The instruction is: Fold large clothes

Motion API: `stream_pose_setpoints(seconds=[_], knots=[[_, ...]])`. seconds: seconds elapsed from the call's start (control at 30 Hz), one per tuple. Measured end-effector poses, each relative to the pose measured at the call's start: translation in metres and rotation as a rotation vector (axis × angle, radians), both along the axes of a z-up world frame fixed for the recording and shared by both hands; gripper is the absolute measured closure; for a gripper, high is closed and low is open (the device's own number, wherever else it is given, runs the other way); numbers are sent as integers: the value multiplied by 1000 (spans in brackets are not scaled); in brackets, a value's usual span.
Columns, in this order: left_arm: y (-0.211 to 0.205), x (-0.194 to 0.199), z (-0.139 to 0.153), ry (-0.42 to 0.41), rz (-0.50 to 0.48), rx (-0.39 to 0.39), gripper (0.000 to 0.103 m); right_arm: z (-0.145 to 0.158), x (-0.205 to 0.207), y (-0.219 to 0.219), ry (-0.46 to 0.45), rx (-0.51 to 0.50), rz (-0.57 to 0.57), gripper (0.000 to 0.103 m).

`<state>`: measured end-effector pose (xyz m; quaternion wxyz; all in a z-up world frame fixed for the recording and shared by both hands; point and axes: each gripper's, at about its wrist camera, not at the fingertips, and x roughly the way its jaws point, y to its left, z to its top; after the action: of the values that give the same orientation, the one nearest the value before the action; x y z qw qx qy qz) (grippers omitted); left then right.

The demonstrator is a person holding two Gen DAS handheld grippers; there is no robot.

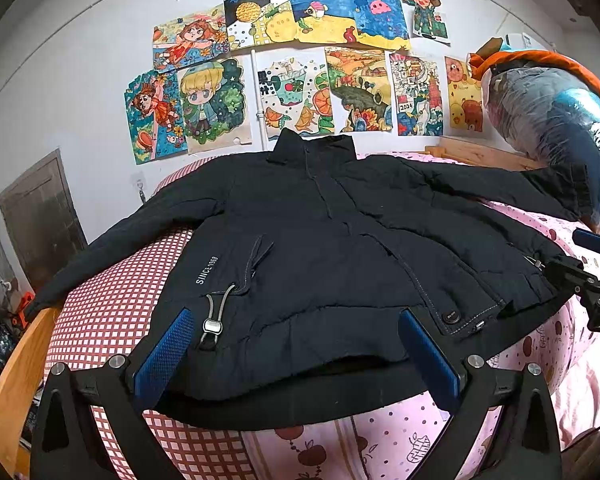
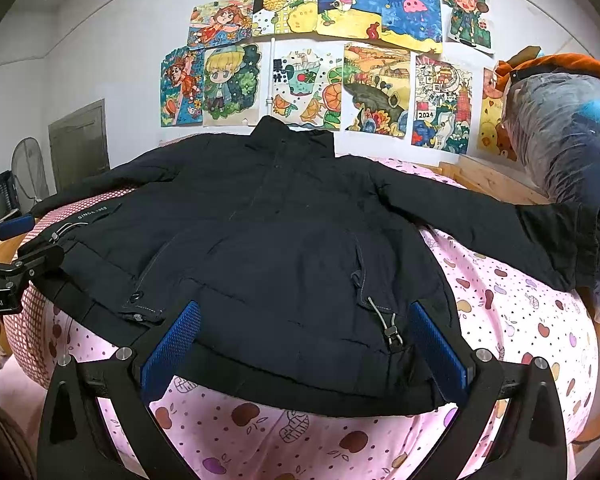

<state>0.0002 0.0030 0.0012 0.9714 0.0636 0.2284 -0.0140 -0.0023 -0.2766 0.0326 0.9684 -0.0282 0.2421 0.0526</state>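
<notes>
Now a black padded jacket (image 1: 320,248) lies front-up on a bed, sleeves spread wide.

Both claws stand released at its hem: the left gripper (image 1: 296,354) straddles the hem by the drawcord toggle (image 1: 212,326), the right gripper (image 2: 306,350) straddles the hem at the other toggle (image 2: 392,332). Underneath, a pink fruit-print sheet (image 2: 500,312) meets a red checked cover (image 1: 112,304). Children's drawings (image 1: 300,60) cover the wall behind.
</notes>
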Motion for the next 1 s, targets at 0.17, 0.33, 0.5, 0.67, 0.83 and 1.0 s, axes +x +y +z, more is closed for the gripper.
stream_pose_setpoints(seconds=[0.17,0.33,0.5,0.67,0.83,1.0], knots=[[3,2,2,2,1,-1,0,0,0,0,0,2,-2,1],[4,2,2,1,1,-2,0,-4,0,2,4,8,-4,1],[3,2,2,3,1,-2,0,-4,1,1,4,9,-2,1],[6,1,-1,3,0,-2,0,-8,2,1,8,21,4,1],[5,0,-6,7,3,-5,0,-9,2,1,12,28,7,1],[20,8,-23,31,19,-14,0,-11,5,-3,28,45,5,1]])
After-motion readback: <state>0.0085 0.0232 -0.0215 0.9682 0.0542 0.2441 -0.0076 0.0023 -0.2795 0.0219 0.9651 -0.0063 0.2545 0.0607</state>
